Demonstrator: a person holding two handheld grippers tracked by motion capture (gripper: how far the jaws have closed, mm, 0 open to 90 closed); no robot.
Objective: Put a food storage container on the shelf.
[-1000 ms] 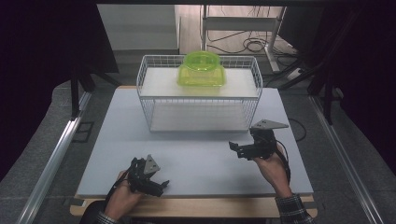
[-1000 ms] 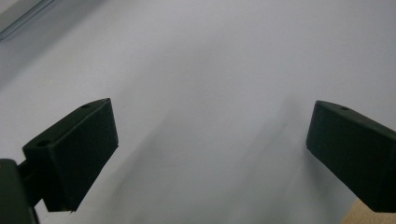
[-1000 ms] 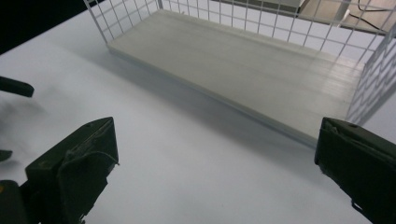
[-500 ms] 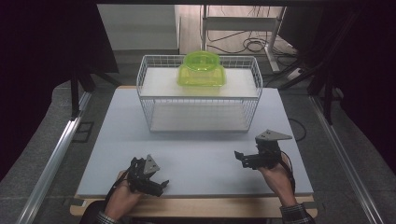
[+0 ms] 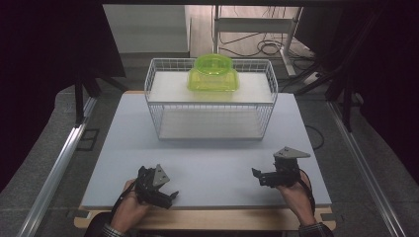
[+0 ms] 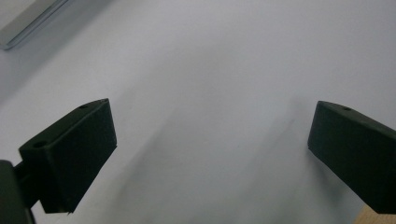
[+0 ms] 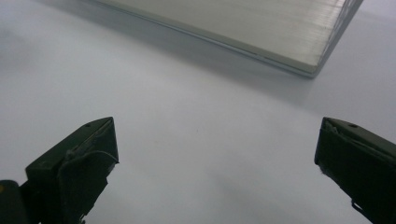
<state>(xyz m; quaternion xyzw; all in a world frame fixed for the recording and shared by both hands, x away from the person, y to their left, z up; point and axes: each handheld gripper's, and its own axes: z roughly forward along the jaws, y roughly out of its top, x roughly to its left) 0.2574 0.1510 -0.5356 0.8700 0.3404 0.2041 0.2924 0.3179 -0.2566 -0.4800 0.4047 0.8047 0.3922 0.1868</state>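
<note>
Dark curtains close off both sides of the room, and beyond the far edge of the desk (image 5: 207, 163) I see a grey floor with black cables looped around the legs of a pale metal stand. A metal rail runs along the floor on the left. My working surface is a matte, pale grey-white board, smooth and bare, laid on a light wooden top whose edge peeks out along the near side.

At the far middle of the desk stands a white wire basket (image 5: 210, 101), an open rectangular cage of thin rods with a flat pale board as its floor and another flat white board across its top. On that upper board, toward the middle, sits a translucent lime-green plastic container (image 5: 213, 74), rounded at the corners, with a round lid-like top. It is well apart from both of my grippers.

I hold the left gripper (image 5: 165, 197) low over the near left of the desk, its black blocky jaws spread wide with bare board between them. The right gripper (image 5: 255, 174) hovers over the near right, pointing left, its grey three-cornered plate on top; its jaws also stand wide apart and hold nothing, with the basket's lower board edge ahead of them
</note>
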